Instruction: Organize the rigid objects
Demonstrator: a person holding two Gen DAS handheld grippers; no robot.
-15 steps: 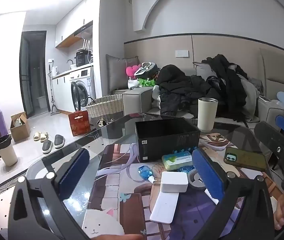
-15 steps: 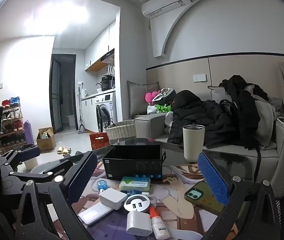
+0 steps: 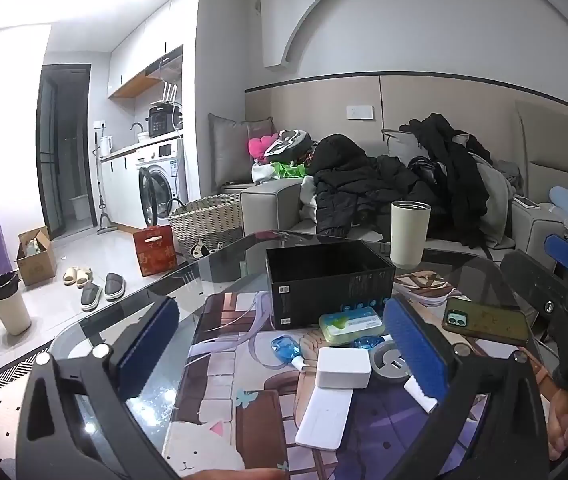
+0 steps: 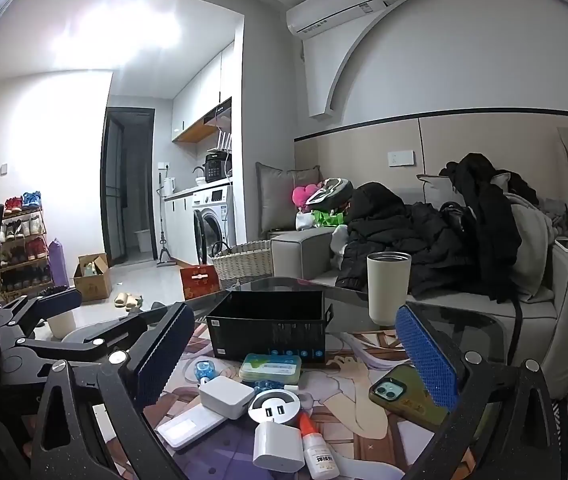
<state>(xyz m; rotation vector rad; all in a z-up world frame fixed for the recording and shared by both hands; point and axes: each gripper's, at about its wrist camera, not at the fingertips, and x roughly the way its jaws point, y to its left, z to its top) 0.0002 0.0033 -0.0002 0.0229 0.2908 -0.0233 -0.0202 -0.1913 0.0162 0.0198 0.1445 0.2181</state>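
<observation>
An open black box [image 3: 327, 276] [image 4: 268, 332] stands on the printed mat. In front of it lie a green case [image 3: 349, 324] [image 4: 271, 368], a white cuboid adapter [image 3: 343, 367] [image 4: 226, 396], a flat white power bank [image 3: 323, 416] [image 4: 190, 426], a round grey USB hub [image 4: 274, 403], a white plug charger [image 4: 278, 446], a glue bottle [image 4: 317, 450] and a phone in an olive case [image 3: 485, 320] [image 4: 407, 394]. My left gripper [image 3: 282, 354] and right gripper [image 4: 297, 364] hover open above the clutter, holding nothing.
A cream tumbler [image 3: 408, 234] [image 4: 387, 286] stands behind the box near the glass table's far edge [image 3: 220, 260]. A sofa piled with dark clothes [image 3: 403, 176] lies beyond. A wicker basket [image 3: 208, 220], slippers and a bin sit on the floor at left.
</observation>
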